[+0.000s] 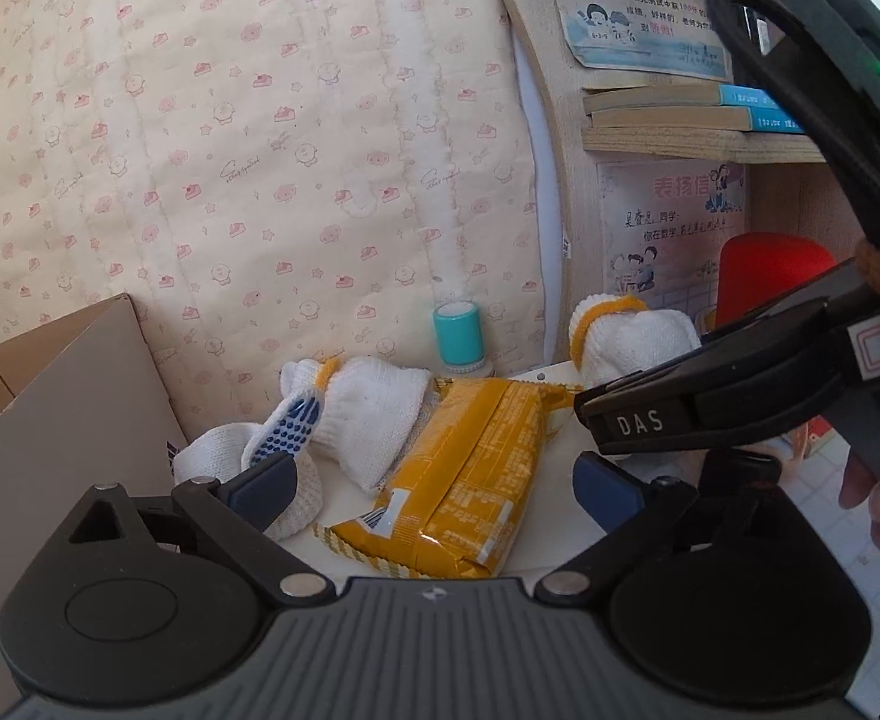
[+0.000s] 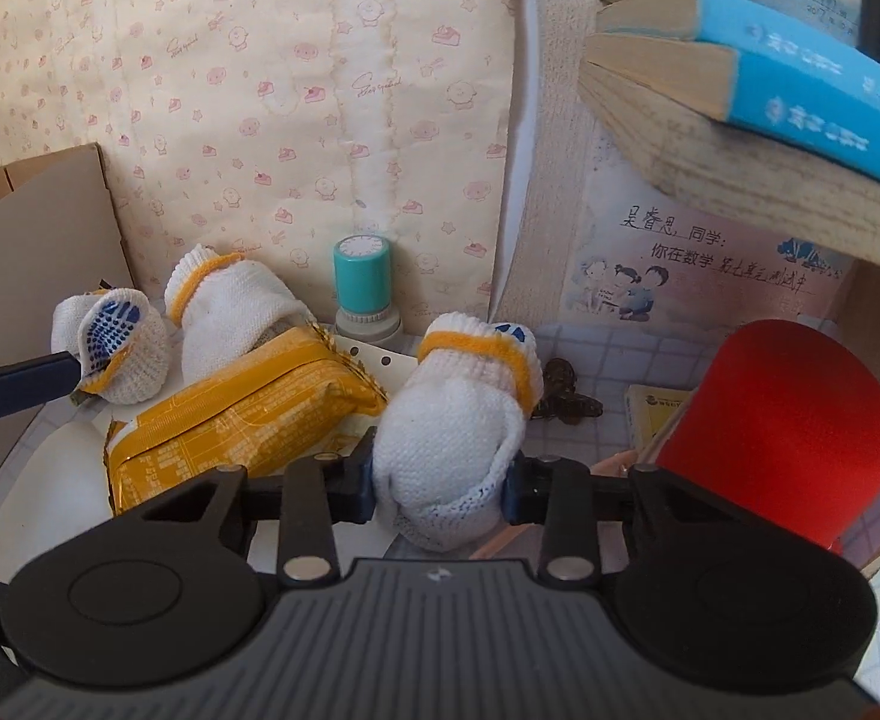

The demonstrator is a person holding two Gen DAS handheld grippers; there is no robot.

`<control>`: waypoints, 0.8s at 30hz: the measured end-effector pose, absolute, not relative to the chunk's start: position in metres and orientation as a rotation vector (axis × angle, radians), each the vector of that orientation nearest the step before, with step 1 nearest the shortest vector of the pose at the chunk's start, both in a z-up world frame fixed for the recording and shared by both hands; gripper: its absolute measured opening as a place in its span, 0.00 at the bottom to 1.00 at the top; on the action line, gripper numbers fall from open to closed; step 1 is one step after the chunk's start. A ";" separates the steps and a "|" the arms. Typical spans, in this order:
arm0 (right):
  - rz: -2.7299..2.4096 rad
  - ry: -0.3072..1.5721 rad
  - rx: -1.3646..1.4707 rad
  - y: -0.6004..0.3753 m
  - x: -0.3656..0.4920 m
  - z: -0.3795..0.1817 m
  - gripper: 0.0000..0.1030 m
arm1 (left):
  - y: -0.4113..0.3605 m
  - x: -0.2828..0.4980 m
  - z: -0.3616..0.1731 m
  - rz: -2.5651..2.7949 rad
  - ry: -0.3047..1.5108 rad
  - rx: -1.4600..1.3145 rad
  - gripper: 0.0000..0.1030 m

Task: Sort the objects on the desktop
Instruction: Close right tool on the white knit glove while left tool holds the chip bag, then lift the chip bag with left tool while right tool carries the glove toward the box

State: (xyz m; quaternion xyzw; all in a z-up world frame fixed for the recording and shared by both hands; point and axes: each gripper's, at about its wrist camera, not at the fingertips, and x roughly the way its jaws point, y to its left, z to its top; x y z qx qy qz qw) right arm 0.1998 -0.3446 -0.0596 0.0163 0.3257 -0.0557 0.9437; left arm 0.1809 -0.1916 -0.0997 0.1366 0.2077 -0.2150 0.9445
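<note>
A yellow snack packet (image 1: pixel 463 468) (image 2: pixel 242 414) lies on the desk between my left gripper's (image 1: pixel 434 492) open fingers. White knit gloves with yellow cuffs lie around it: one (image 1: pixel 374 414) (image 2: pixel 230 312) behind the packet, one with blue dots (image 1: pixel 284 438) (image 2: pixel 116 348) at the left finger. My right gripper (image 2: pixel 440 486) is shut on another rolled white glove (image 2: pixel 457 420) (image 1: pixel 631 336), to the right of the packet. The right gripper's body (image 1: pixel 739 402) crosses the left wrist view.
A teal stamp (image 1: pixel 457 336) (image 2: pixel 365 288) stands by the quilted wall. A cardboard box (image 1: pixel 62 396) (image 2: pixel 26 246) is on the left. A red cylinder (image 2: pixel 781 426) (image 1: pixel 769 276) and a dark hair clip (image 2: pixel 565 396) are on the right. A shelf with blue books (image 2: pixel 799 96) hangs above.
</note>
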 end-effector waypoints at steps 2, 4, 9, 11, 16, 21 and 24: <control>-0.111 0.651 0.053 -0.348 0.194 -0.057 0.35 | -0.196 0.185 -0.101 -0.443 0.437 0.277 0.99; -0.095 0.643 0.080 -0.351 0.191 -0.056 0.35 | -0.202 0.188 -0.103 -0.465 0.462 0.283 0.99; -0.063 0.614 0.110 -0.359 0.181 -0.047 0.35 | -0.218 0.191 -0.115 -0.456 0.478 0.344 0.97; -0.051 0.605 0.130 -0.361 0.180 -0.045 0.35 | -0.220 0.197 -0.119 -0.451 0.499 0.338 0.87; -0.047 0.593 0.124 -0.360 0.176 -0.045 0.35 | -0.217 0.209 -0.120 -0.427 0.544 0.302 0.57; -0.052 0.571 0.098 -0.358 0.169 -0.040 0.35 | -0.216 0.204 -0.121 -0.411 0.527 0.301 0.54; -0.061 0.565 0.086 -0.356 0.167 -0.039 0.35 | -0.214 0.199 -0.118 -0.397 0.515 0.290 0.53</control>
